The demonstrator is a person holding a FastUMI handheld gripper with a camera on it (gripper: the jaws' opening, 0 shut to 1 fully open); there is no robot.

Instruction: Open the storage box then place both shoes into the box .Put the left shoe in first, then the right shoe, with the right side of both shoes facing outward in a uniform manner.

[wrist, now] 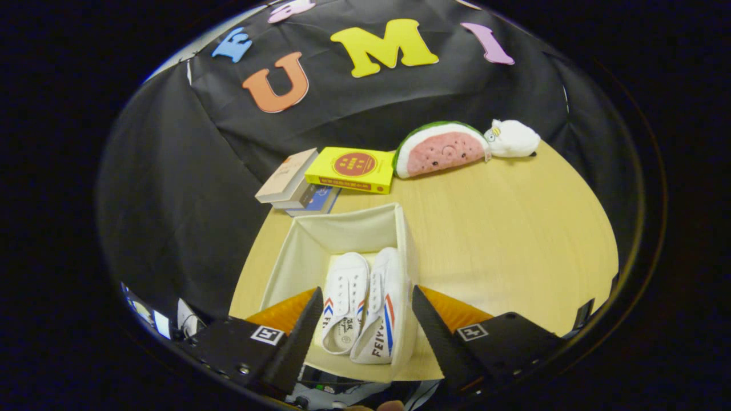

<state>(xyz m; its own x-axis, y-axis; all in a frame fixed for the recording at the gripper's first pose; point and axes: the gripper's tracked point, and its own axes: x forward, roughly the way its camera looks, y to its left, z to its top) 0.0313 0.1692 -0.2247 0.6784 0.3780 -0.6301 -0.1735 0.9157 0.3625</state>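
A cream fabric storage box (320, 237) stands open on the wooden table, just ahead of my fingers. Two white canvas shoes with red and blue stripes lie inside it, toes pointing away. The left one (345, 297) lies flat with its laces up. The right one (384, 308) leans on its side against the box's right wall. My gripper (365, 301) hovers above the near end of the box, open, with both shoes showing in the gap between the fingers and neither finger touching them.
Beyond the box lie a stack of books (294, 182) and a yellow book (351, 168). A watermelon plush (440, 149) and a white plush (512, 138) rest by the back cloth. Bare tabletop (514, 240) spreads to the right.
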